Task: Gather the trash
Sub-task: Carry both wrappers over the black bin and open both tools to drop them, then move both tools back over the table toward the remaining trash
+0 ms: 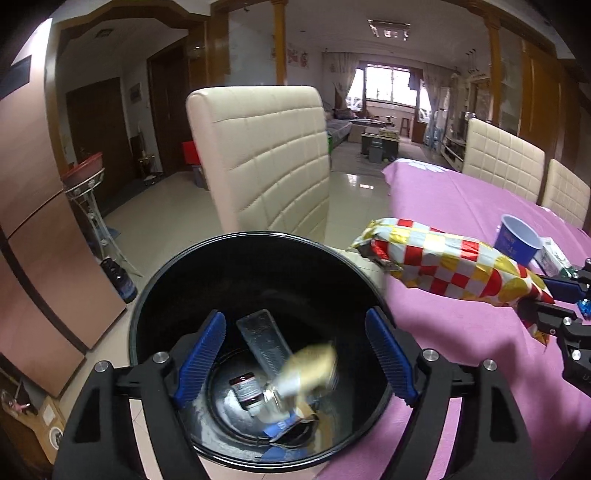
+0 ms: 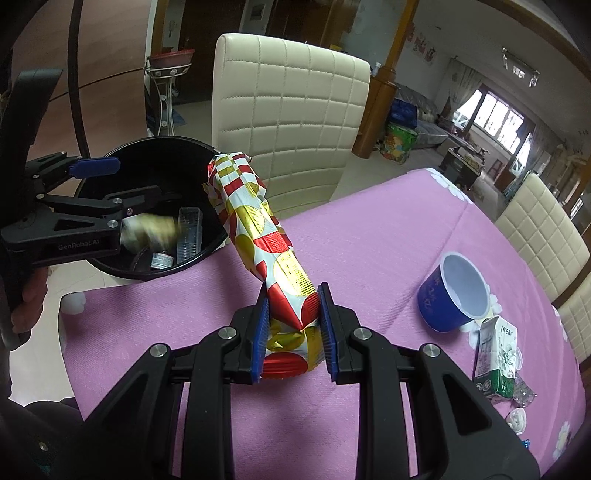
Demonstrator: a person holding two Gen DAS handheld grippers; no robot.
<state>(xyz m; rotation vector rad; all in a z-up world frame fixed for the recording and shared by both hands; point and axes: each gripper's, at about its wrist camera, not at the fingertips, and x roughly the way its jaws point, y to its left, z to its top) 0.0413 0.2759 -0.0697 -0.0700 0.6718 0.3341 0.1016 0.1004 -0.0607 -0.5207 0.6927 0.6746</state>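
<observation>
A table [image 2: 369,236] under a pink cloth fills the near right, with cream quilted chairs [image 1: 266,155] at its end and along its far side [image 1: 498,155]. The floor [image 1: 354,184] is pale glossy tile that mirrors the daylight. Dark wooden doors [image 1: 99,125] and wood-trimmed openings line the left wall. Beyond, a long living room ends in a bright window [image 1: 388,86] with curtains; a ceiling lamp [image 1: 389,29] hangs above.

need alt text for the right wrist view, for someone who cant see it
The right gripper clamps a red, gold and white checked wrapper above a pink tablecloth. Left of it, the open left gripper hangs over a black bin.
</observation>
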